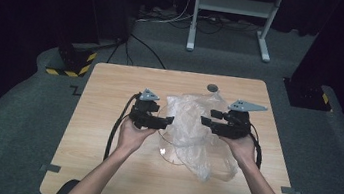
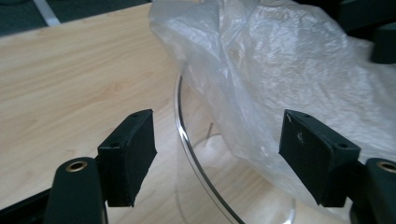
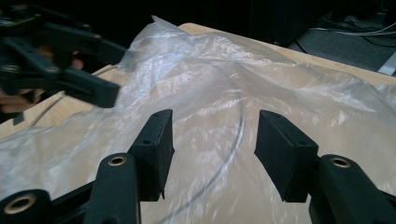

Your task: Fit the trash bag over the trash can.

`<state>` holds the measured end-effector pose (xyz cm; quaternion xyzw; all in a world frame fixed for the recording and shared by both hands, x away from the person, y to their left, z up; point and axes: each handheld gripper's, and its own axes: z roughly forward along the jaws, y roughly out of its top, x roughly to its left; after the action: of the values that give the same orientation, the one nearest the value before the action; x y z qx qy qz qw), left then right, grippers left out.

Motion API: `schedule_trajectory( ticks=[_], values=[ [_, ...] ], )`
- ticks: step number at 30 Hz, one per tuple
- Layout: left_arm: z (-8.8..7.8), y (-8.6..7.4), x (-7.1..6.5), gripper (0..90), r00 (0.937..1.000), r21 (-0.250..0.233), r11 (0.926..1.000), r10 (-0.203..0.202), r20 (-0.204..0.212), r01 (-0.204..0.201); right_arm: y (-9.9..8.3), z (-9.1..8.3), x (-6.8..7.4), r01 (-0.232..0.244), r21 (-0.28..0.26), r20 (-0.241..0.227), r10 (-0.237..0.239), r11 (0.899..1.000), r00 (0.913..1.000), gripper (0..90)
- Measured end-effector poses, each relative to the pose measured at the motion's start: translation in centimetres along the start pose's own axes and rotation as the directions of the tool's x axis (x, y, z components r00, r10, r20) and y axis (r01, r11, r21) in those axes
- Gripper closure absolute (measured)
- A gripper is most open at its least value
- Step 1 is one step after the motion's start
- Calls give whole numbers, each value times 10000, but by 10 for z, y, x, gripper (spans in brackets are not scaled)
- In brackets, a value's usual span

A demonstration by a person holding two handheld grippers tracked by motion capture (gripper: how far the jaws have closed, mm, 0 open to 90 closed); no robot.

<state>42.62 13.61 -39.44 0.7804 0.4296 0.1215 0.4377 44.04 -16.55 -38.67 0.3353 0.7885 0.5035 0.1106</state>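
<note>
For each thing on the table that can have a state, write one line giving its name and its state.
Clear plastic bag: crumpled, draped over the bowl.
Clear glass bowl: upright, partly covered by the bag.
Left gripper: open, jaws either side of the bowl's rim.
Right gripper: open, over the bag, gripping nothing.

Both grippers (image 1: 169,121) (image 1: 205,121) black, grey three-cornered plates on top — black cables trailing (brass-ringed screw holes); forearms unsleeved.

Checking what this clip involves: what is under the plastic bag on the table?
A clear glass bowl sits under the plastic bag, its curved rim showing at the bag's left edge. The bag covers most of the bowl; whether anything lies inside it cannot be seen.
</note>
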Motion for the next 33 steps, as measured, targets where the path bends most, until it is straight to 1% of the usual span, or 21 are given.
schedule_trajectory(
  ticks=[1,2,4,5,8,9,10,11,13,15,17,18,20,22,23,25,26,27,28,30,33],
  values=[
    [-1,-1,0,269,9996,-34,9997,-225,174,226,1,3,0,14,8,29,-14,10000,10000,470],
    [-2,-2,-1,269,9995,-27,9997,-233,197,234,2,6,-1,38,22,65,-38,10000,10000,475],
    [-4,-5,-2,269,9999,22,9999,-132,20,132,4,11,-1,135,114,110,-136,9998,9998,498],
    [-6,-6,-2,270,9999,62,10000,-73,-83,73,5,14,0,233,200,156,-236,9995,9996,525],
    [-9,-10,0,270,9998,89,9999,-126,-165,127,9,21,3,762,541,482,-788,9956,9957,610],
    [-9,-10,0,270,9998,89,9999,-126,-165,127,9,21,3,762,541,482,-788,9956,9957,610],
    [-12,-13,1,270,9996,98,9998,-179,-207,181,10,23,5,1160,641,763,-1208,9912,9897,699],
    [-13,-13,2,271,9995,74,9998,-170,-269,172,10,23,5,1256,626,797,-1304,9901,9882,738],
    [-16,-14,3,271,9995,-39,9997,-225,-241,224,12,24,5,1408,590,824,-1453,9883,9859,806],
    [-19,-15,4,270,9994,-167,9996,-213,-278,208,14,23,6,1706,498,965,-1748,9841,9799,839],
    [-20,-15,3,271,9994,-271,9994,-234,-249,227,15,22,9,1858,381,925,-1886,9819,9777,871],
    [-20,-15,3,270,9994,-340,9991,-258,-241,250,16,21,11,1998,301,899,-2017,9794,9753,882],
    [-21,-14,4,268,9995,-404,9989,-233,-229,223,17,19,16,2185,105,747,-2187,9758,9729,894],
    [-24,-13,4,265,9992,-588,9979,-296,-266,280,18,18,22,2367,-21,522,-2363,9716,9703,897],
    [-25,-12,5,264,9991,-709,9971,-311,-300,289,18,18,25,2406,-23,345,-2404,9706,9701,898],
    [-29,-10,6,260,9985,-948,9949,-381,-404,341,18,20,32,2617,78,28,-2617,9651,9651,899],
    [-29,-10,6,257,9985,-948,9949,-381,-404,341,18,20,32,2617,78,28,-2617,9651,9651,899],
    [-30,-8,7,257,9980,-1068,9936,-429,-460,377,17,22,36,2717,169,-140,-2715,9622,9623,899],
    [-32,-6,8,250,9977,-1243,9915,-461,-490,397,13,27,45,2975,442,-498,-2953,9537,9541,899],
    [-32,-4,8,245,9976,-1336,9903,-449,-522,376,10,29,52,3121,703,-729,-3071,9475,9489,899],
    [-28,0,5,243,9984,-1353,9907,-202,-529,128,5,32,60,3275,1095,-1060,-3166,9385,9426,899]
  ],
)
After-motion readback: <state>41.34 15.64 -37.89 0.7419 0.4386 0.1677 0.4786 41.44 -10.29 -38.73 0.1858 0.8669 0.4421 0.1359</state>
